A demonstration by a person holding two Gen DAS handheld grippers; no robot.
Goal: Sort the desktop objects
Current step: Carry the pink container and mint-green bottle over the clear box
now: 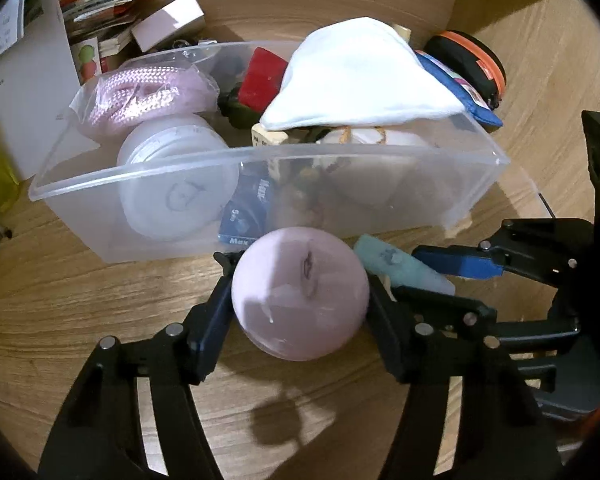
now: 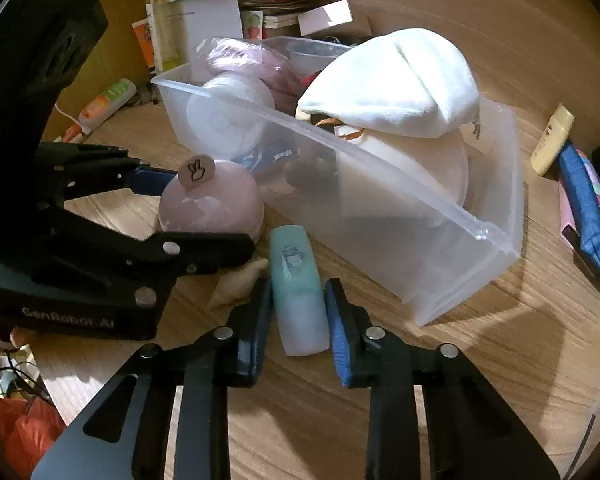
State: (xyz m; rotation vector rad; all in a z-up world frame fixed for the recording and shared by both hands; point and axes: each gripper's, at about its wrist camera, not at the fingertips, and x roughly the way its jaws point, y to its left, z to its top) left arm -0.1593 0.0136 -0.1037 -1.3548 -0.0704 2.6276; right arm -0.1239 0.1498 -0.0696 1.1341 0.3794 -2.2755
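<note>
"GenRobot AI" stands on the black left hand-held gripper (image 2: 204,216); "Max" on a blue packet (image 1: 246,210) inside the clear plastic bin (image 1: 260,160).

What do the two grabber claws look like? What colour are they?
Both are black, made of flat bars joined by round silver pins. The left gripper and right gripper have blue ribbed pads inside the fingers. The left one's body says "GenRobot AI" in pale letters.

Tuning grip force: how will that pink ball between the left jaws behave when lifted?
The pink ball looks smooth and round, so it may slip between the left gripper pads. If released on the wooden desk, it would likely roll. Weight can't be judged.
</note>
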